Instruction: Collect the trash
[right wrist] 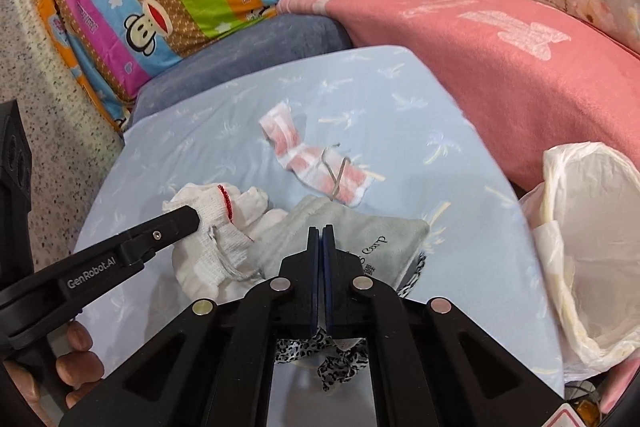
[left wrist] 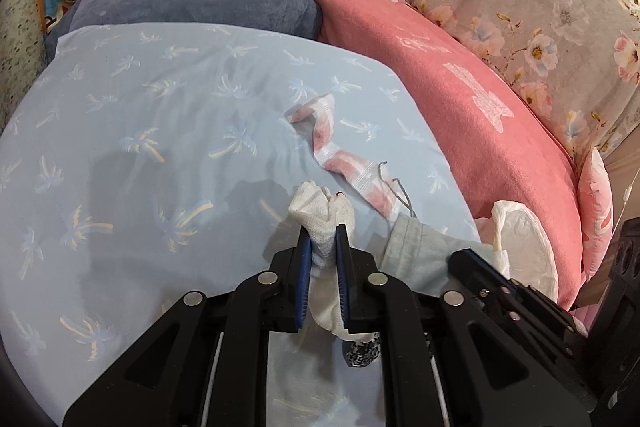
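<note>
— White knit glove (left wrist: 325,227) is clamped in my left claw (left wrist: 323,247), lifted just off the bed (left wrist: 160,107). My right claw (right wrist: 322,239) is clenched on nothing.

— Risk?

— Limp knit could slip before reaching the bag (right wrist: 592,247). One glove, one striped wrapper (right wrist: 316,163), one grey pouch (right wrist: 360,231), one bag.

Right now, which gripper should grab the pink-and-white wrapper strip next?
Right. The left gripper is already clamped on the white glove; the right gripper is shut with nothing between its fingers, and the wrapper strip lies just ahead of it.
</note>
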